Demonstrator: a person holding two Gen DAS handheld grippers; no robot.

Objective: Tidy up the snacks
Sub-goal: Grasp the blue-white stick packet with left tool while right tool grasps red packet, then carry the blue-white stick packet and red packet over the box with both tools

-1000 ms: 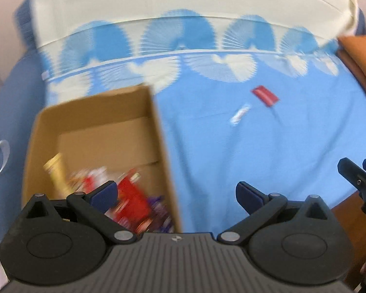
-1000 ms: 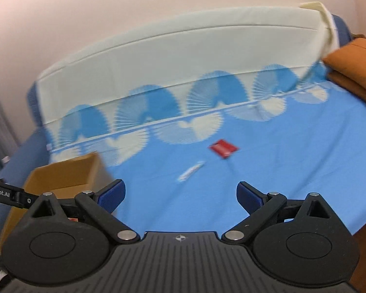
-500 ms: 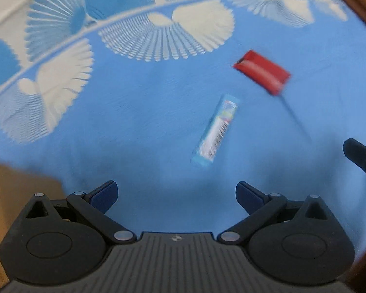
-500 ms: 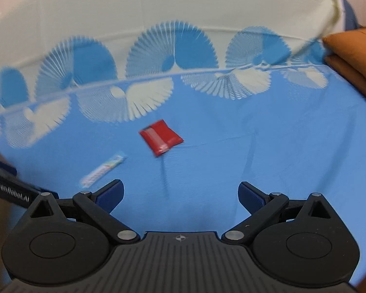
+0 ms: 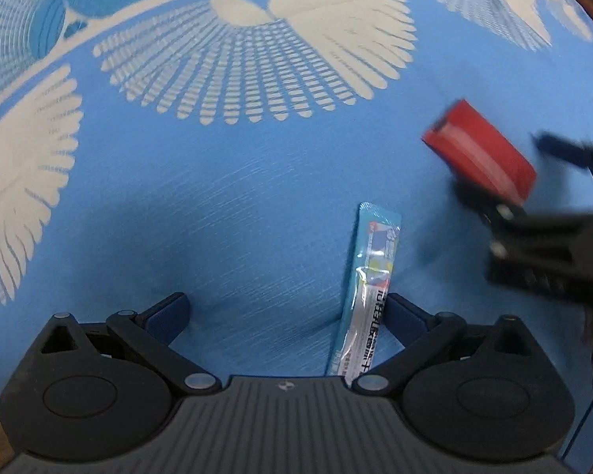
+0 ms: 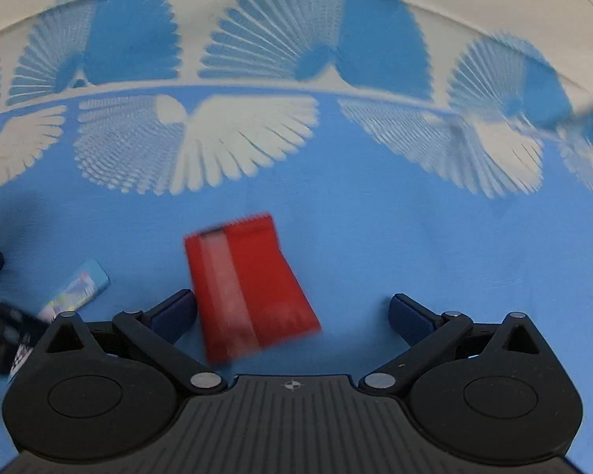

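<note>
A blue bed sheet (image 5: pixel 257 205) with white fan patterns is spread beneath both tools. The left hand-held gripper (image 5: pixel 286 312) is held apart over a light-blue snack stick (image 5: pixel 369 280). The right hand-held gripper (image 6: pixel 292 312) is held apart, a red packet (image 6: pixel 249 288) lying between its fingers.

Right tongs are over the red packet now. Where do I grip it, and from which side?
Come straight down from above and close across the short width of the red packet, near its middle. It lies flat on the blue sheet, long axis running away from the right tongs, which are open but offset: the packet sits by the left finger, so shift left first.
</note>
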